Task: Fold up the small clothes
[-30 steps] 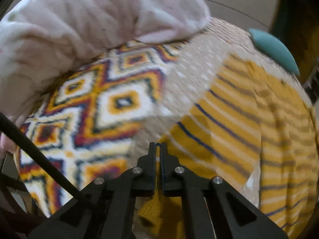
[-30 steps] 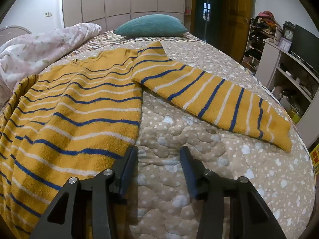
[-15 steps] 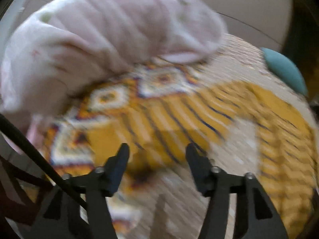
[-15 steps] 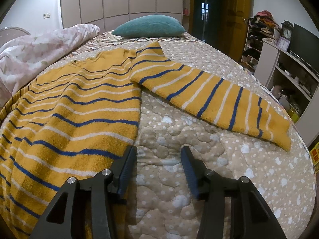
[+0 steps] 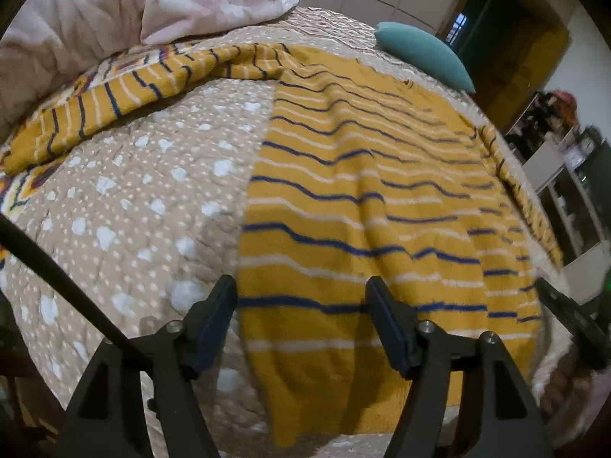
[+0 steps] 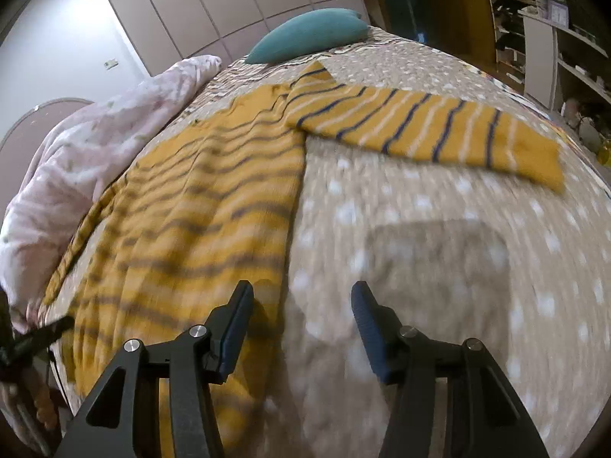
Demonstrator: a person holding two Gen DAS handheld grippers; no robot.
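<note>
Sweater, mustard with navy and white stripes, lies spread flat on the bed, front up, ready for folding. Its one sleeve trails toward ten o'clock against the pink duvet; the other sleeve reaches to two o'clock. The left tool hangs wide apart and empty over the hem's left corner, likely lining up a pinch. The right tool, also wide and empty, straddles the right side edge. A teal pillow sits at twelve o'clock.
</note>
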